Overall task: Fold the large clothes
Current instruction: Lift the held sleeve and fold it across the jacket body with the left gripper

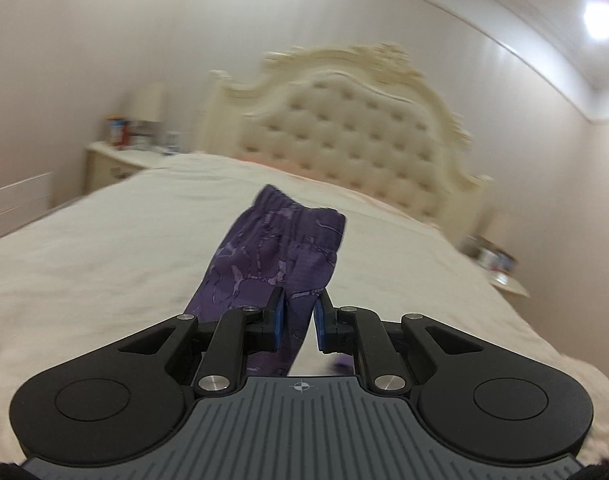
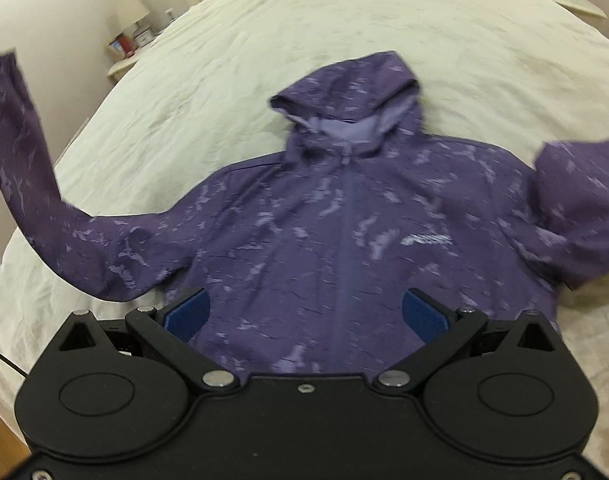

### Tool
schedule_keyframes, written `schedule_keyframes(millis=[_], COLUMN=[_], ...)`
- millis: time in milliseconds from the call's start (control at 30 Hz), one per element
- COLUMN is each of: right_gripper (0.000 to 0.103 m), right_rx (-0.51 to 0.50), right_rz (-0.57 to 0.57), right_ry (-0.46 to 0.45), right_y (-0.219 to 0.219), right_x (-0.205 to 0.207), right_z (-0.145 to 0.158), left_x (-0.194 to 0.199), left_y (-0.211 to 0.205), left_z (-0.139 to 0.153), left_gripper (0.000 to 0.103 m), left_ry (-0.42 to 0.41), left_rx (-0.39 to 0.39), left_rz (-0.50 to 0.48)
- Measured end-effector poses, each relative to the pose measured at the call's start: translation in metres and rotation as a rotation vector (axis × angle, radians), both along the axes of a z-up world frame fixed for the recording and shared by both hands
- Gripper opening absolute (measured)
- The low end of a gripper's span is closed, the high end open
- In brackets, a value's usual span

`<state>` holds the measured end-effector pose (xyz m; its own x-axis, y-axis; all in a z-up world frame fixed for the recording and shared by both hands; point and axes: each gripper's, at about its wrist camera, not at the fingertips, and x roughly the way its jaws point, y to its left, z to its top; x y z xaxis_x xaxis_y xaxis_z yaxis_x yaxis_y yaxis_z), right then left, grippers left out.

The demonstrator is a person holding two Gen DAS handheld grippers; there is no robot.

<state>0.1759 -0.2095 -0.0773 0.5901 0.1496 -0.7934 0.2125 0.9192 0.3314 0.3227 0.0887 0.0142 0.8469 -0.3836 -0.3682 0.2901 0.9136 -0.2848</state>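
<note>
Pinching the purple sleeve between its blue pads, the left gripper is holding it narrow and lifted above the cream bed, with the tufted headboard beyond. From the right wrist view, the right gripper is hovering wide and empty over the purple hooded jacket, which is lying front-up on the bed, its raised sleeve at the left edge.

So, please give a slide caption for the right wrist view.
Open right claw above purple hooded jacket spread on bed.
</note>
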Motion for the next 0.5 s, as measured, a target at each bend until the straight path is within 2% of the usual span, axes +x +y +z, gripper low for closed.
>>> schedule_keyframes(millis=[167, 267, 500], right_gripper=[0.102, 0.102, 0.102], right_rx=[0.027, 0.037, 0.033], right_rz=[-0.053, -0.076, -0.096], right_ry=[0.002, 0.005, 0.027], right_y=[-0.035, -0.053, -0.083], right_x=[-0.019, -0.028, -0.040], right_z=[-0.005, -0.007, -0.012], left_x=[0.002, 0.001, 0.012], left_y=[-0.054, -0.089, -0.148], left_z=[-0.025, -0.045, -0.095], left_gripper=[0.015, 0.015, 0.015], left_ry=[0.020, 0.043, 0.124], left_rx=[0.000, 0.029, 0.088], left_rz=[-0.147, -0.225, -0.335])
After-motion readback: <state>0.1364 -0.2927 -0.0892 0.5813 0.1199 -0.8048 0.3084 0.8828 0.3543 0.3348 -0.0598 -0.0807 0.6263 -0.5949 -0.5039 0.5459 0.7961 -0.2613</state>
